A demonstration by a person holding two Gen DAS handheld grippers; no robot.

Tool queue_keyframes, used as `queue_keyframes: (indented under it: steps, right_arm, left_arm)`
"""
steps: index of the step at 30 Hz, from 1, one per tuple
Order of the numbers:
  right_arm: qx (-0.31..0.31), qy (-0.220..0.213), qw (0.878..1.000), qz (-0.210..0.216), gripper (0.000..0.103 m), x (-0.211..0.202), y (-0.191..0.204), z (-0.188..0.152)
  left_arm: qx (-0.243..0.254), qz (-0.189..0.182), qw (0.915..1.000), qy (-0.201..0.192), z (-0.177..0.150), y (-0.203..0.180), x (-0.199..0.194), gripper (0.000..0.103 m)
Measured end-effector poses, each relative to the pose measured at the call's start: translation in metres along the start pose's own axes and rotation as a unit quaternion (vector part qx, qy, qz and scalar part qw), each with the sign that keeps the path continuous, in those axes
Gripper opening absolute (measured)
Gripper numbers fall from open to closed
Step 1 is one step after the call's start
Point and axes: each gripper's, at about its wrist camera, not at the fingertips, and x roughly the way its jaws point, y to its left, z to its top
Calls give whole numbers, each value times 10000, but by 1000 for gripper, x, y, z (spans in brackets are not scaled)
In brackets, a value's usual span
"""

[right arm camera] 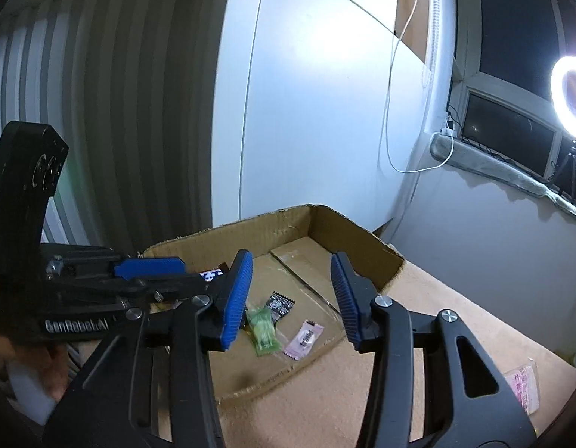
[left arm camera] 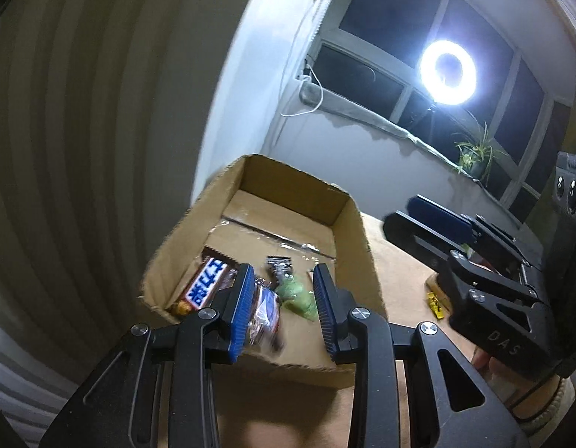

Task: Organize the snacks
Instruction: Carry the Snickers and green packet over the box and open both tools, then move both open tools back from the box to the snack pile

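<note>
The box (left arm camera: 347, 209) sits open-topped in the centre of both views, evidently as the collecting point for the snacks. Inside it lie a chocolate bar (left arm camera: 207, 285) along the left wall, a green candy (left arm camera: 299, 296), a dark wrapper (left arm camera: 278, 265) and, lower centre of the right wrist view, a pink sachet (right arm camera: 304, 338).

The left gripper (left arm camera: 282, 308) hovers over the near edge of the box, lower centre of its frame. Its fingers (left arm camera: 241, 310) stand well apart and grip nothing. A blurred wrapped snack (left arm camera: 263, 315) shows just beside the left pad; whether it touches the pad or is dropping free cannot be told. Judged from this, a release into the box is in hand.

The right gripper (right arm camera: 291, 298) also hovers above the box, fingers (right arm camera: 342, 295) spread wide, holding and touching nothing.

Unsorted items remain outside the box: a yellow piece (left arm camera: 435, 304) on the table (right arm camera: 456, 321) and a pink packet (right arm camera: 523, 388) at lower right of the right wrist view. The task appears partly done.
</note>
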Motion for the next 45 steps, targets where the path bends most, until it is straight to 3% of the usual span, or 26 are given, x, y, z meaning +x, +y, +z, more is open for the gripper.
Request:
queue_keyframes:
  steps: [6, 7, 9, 12, 17, 20, 26, 29, 45]
  right_arm:
    - [67, 86, 9999, -98, 46, -21, -1, -18]
    - [78, 94, 9999, -108, 46, -25, 0, -21]
    - [70, 80, 9998, -150, 52, -35, 1, -27]
    - [70, 85, 9997, -219, 62, -50, 4, -41]
    - [220, 220, 9992, -248, 62, -69, 1, -64]
    - [336, 259, 9986, -314, 62, -85, -6, -79]
    - [557, 227, 9969, -501, 63, -113, -27, -100]
    - [664, 189, 9958, -596, 63, -126, -37, -108]
    - [1332, 232, 9818, -1336, 63, -185, -101, -162]
  left_arm:
    - [-141, 104, 9998, -82, 0, 8, -9, 32]
    - [-136, 113, 9998, -88, 1, 7, -10, 35]
    - [-125, 141, 9997, -129, 0, 5, -12, 53]
    - [-51, 85, 9998, -157, -3, -4, -13, 54]
    - [176, -28, 9998, -57, -2, -31, -5, 55]
    - [342, -94, 9994, -25, -4, -52, -4, 64]
    - [650, -188, 9977, 70, -7, -88, 2, 66]
    - [801, -232, 9965, 101, -10, -107, 3, 71]
    - [1572, -649, 9837, 592, -43, -189, 25, 72]
